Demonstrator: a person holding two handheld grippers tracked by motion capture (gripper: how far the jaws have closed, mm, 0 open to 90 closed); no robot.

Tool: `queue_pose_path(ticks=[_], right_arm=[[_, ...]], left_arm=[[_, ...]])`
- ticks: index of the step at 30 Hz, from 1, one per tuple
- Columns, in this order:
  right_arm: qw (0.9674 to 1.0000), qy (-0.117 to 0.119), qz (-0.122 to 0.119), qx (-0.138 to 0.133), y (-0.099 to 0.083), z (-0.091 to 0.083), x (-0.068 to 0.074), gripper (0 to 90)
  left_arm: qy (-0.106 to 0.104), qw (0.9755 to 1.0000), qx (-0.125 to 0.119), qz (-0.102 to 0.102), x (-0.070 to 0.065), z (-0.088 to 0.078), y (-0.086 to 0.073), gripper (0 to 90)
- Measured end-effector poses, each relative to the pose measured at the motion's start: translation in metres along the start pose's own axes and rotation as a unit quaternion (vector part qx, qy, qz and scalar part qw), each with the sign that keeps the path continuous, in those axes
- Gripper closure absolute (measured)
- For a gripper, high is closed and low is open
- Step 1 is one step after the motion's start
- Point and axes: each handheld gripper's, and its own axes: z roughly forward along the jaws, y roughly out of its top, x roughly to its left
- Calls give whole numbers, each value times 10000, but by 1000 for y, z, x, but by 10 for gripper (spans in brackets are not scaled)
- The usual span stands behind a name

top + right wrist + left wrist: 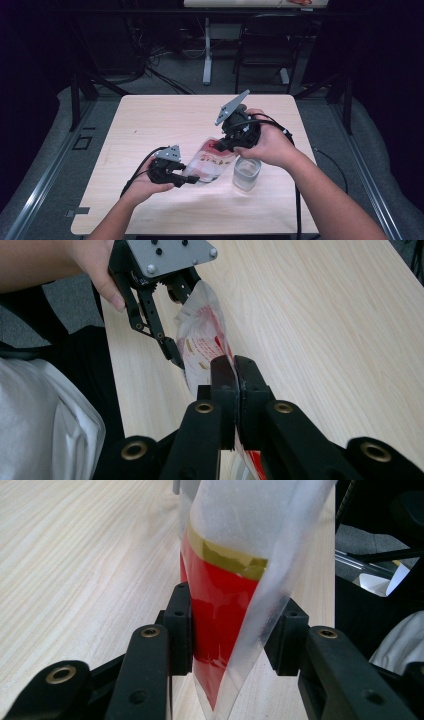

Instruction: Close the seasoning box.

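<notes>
A see-through pouch (212,162) with red and white print hangs slanted above the wooden table (165,120), stretched between both grippers. My left gripper (187,180) is shut on its lower end; in the left gripper view the pads (180,625) press the red-printed pouch (225,595) from both sides. My right gripper (220,146) pinches the upper end. Its jaws in the right gripper view (235,375) are shut tight on the film of the pouch (200,345), with the left gripper (177,322) farther off. A glass of water (247,172) stands just right of the pouch, below my right hand.
The table's front edge runs close to the person's forearms. A dark chair (265,45) and a white desk leg (206,50) stand beyond the far edge. Black frame posts (75,100) flank the table.
</notes>
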Motion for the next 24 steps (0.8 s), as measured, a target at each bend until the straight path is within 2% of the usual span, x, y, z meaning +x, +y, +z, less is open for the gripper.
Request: queue_pose_path(ticks=[11, 14, 16, 17, 19, 20, 24], right_arm=[[9998, 41, 78, -206, -15, 4, -7, 885], [9994, 65, 150, -314, -19, 5, -9, 886], [9994, 65, 143, -321, -22, 5, -10, 886], [9993, 46, 169, -336, -23, 5, -10, 886], [9991, 32, 180, -371, -25, 5, -12, 885], [9991, 33, 179, -383, -26, 5, -12, 885], [9988, 30, 209, -431, -29, 6, -13, 882]], left_arm=[[153, 9997, 185, -27, 0, -2, 1, 620], [122, 9997, 196, -38, 1, -1, 2, 621], [222, 9994, 265, 3, 2, -1, 4, 622], [162, 9996, 241, -10, 2, -1, 4, 622], [235, 9993, 295, -17, 1, -1, 5, 623], [161, 9995, 272, -34, 2, 0, 5, 623], [147, 9993, 326, -77, 1, 0, 5, 623]])
